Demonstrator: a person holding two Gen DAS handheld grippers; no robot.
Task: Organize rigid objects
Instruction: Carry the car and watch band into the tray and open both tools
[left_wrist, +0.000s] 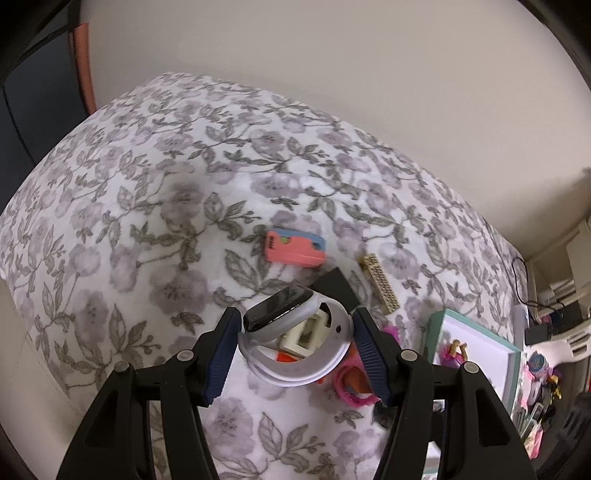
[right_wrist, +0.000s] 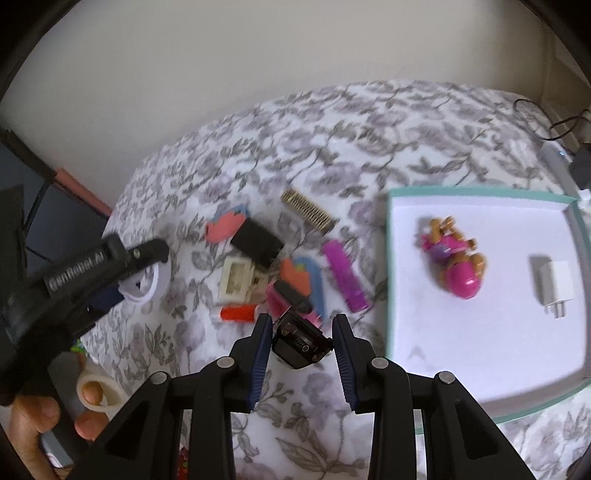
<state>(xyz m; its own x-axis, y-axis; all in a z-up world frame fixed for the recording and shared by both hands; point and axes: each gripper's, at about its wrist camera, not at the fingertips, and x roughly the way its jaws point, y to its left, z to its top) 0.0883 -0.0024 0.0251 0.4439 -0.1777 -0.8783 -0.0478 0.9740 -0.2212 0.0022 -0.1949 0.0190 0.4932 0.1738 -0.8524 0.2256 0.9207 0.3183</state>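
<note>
My left gripper (left_wrist: 297, 347) clamps the white-banded smartwatch (left_wrist: 291, 332) between its pads; my right gripper (right_wrist: 301, 345) pinches a small black device (right_wrist: 300, 344), tray (right_wrist: 480, 194) off right.

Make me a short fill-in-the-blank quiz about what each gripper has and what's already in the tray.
1. The left gripper holds a smartwatch with a ____ band.
2. The small black gadget sits between the pads of the ____ gripper.
3. The teal-rimmed tray holds a pink toy figure and a ____ charger plug.

Missing words: white; right; white
</note>
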